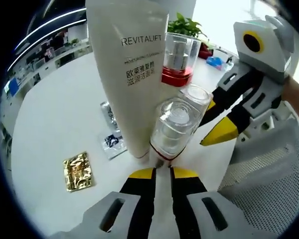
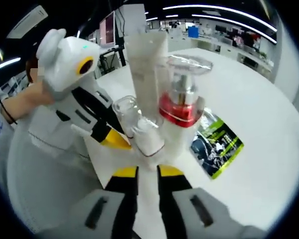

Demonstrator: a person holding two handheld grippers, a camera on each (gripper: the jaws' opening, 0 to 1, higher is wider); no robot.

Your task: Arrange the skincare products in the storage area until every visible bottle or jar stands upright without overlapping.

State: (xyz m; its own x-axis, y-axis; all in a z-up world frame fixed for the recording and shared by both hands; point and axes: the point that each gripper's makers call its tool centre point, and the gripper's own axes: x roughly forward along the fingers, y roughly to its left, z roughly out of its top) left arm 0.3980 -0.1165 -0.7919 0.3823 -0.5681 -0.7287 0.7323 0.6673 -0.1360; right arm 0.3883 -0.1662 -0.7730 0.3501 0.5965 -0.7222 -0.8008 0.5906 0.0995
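A tall cream Revitalift tube stands upright on the white table. Behind it is a clear-capped bottle with a red band, upright. A small clear-capped bottle stands with its foot right at the tips of my left gripper, whose jaws leave only a narrow slit. A second small clear-capped bottle sits by the tips of my right gripper. In the right gripper view, my right gripper is likewise nearly closed behind a small white bottle, before the red-banded bottle and the tube.
A gold sachet and silver sachets lie left of the tube. A green-and-black sachet lies on the table. White mesh borders the table on the right. A potted plant stands far back. A person's forearm holds the left gripper.
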